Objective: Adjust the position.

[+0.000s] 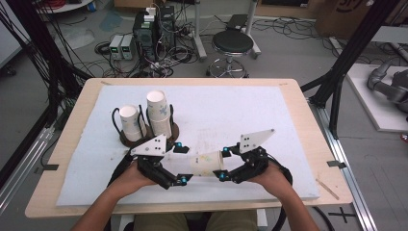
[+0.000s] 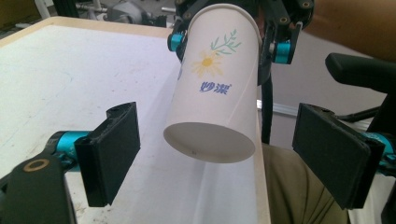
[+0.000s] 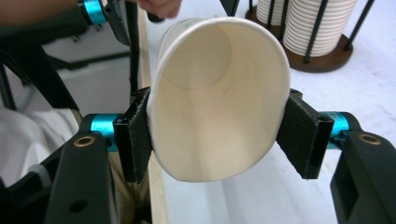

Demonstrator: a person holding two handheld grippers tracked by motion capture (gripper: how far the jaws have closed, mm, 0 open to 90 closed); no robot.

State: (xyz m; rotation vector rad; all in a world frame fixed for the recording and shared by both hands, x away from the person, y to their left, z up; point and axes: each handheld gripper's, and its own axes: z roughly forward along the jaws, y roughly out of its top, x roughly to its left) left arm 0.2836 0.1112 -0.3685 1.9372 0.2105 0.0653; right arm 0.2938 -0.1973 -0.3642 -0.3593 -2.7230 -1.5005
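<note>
A white paper cup [image 1: 207, 163] printed with a daisy and blue lettering lies level in the air near the table's front edge, between my two grippers. My right gripper [image 1: 223, 163] is shut on the cup [image 3: 219, 102] near its rim. Its pads [image 3: 137, 135] squeeze the mouth into an oval. My left gripper [image 2: 224, 154] is open. Its jaws stand wide on either side of the cup's base [image 2: 210, 142] and do not touch it. In the high view the left gripper [image 1: 181, 162] sits just left of the cup.
Two stacks of paper cups [image 1: 160, 113] stand in a round brown holder [image 1: 149, 139] with black wire posts, just behind my left hand; the stacks [image 3: 317, 28] also appear in the right gripper view. A white mat [image 1: 231, 110] covers the wooden table. A stool [image 1: 232, 43] and computer boxes stand on the floor beyond.
</note>
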